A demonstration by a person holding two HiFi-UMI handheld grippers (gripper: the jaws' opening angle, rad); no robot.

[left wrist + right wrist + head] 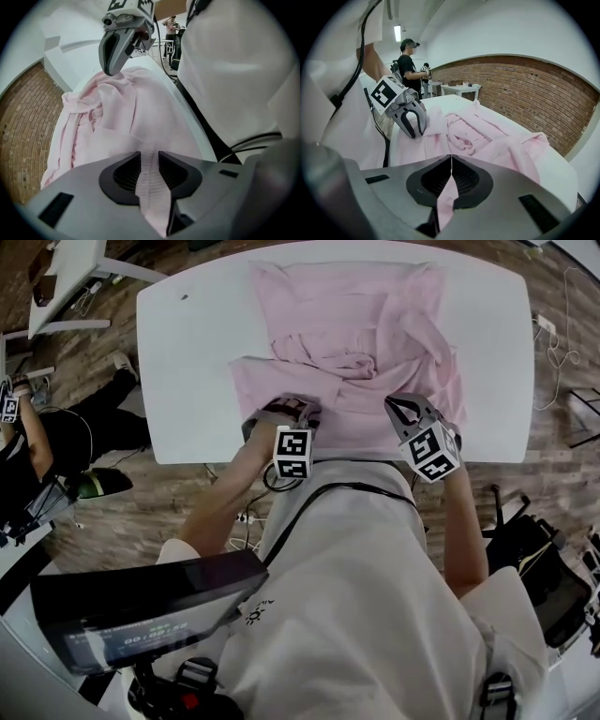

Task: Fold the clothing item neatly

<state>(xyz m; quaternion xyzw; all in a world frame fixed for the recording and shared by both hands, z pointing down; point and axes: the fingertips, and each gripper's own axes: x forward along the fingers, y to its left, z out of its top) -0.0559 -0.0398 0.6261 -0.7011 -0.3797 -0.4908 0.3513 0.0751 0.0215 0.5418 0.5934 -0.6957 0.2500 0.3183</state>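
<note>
A pink shirt [356, 324] is lying on the white worktop [187, 362], filling the upper middle of the head view and reaching down to the near edge. It is not lying flat: the cloth is bunching into deep creases around the centre, and one part is trailing toward the right of the frame. The person is holding both tongs at the lower edge of the shirt, well apart from each other. The left tongs [284, 412] are closing on a thick band of pink cloth, which is filling the whole gap between the jaws in the left gripper view. The right tongs [405, 411] are pinching a thin edge of the same shirt, with the jaws almost together. From what I am seeing, the folding is only beginning. The near edge is gripped at two points, but no clean fold is showing. I judge that smoothing the middle and all the neat folds are remaining to be done.
</note>
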